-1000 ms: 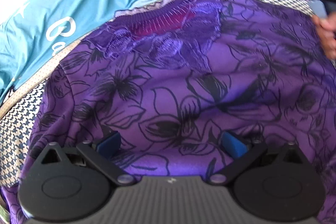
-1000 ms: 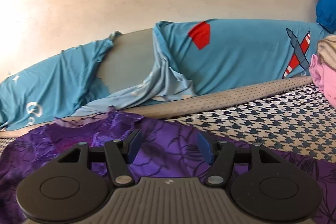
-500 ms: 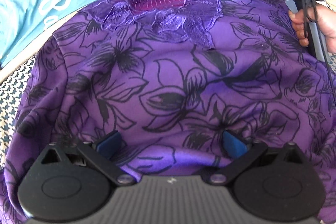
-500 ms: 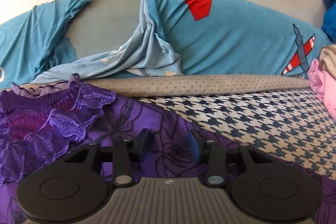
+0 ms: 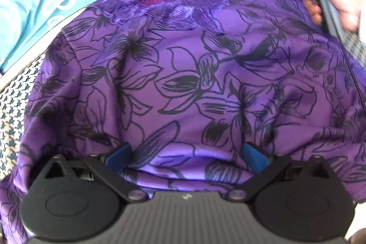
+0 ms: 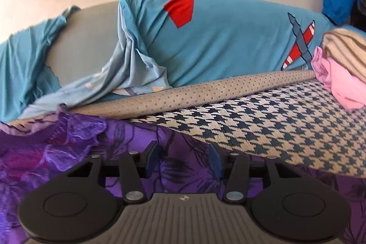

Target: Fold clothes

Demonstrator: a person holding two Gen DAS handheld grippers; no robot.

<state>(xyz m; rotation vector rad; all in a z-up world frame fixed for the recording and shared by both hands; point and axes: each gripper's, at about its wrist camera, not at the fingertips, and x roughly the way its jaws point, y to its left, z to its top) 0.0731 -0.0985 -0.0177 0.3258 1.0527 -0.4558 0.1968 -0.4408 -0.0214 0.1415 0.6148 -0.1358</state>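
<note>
The purple floral-print blouse with a lace neckline (image 5: pixel 183 74) lies spread flat on the houndstooth-patterned bed (image 6: pixel 286 120). The left tool (image 5: pixel 186 154) stands wide over its near hem. The right tool (image 6: pixel 184 159), half-open, rests at its far shoulder. Whichever fold comes next needs both edges pinched. A pink and striped clothes pile (image 6: pixel 340 70) sits nearby, clear of the blouse.

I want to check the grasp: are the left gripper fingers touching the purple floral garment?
Touching. In the left wrist view the purple garment bunches up between the open left gripper fingers.
</note>
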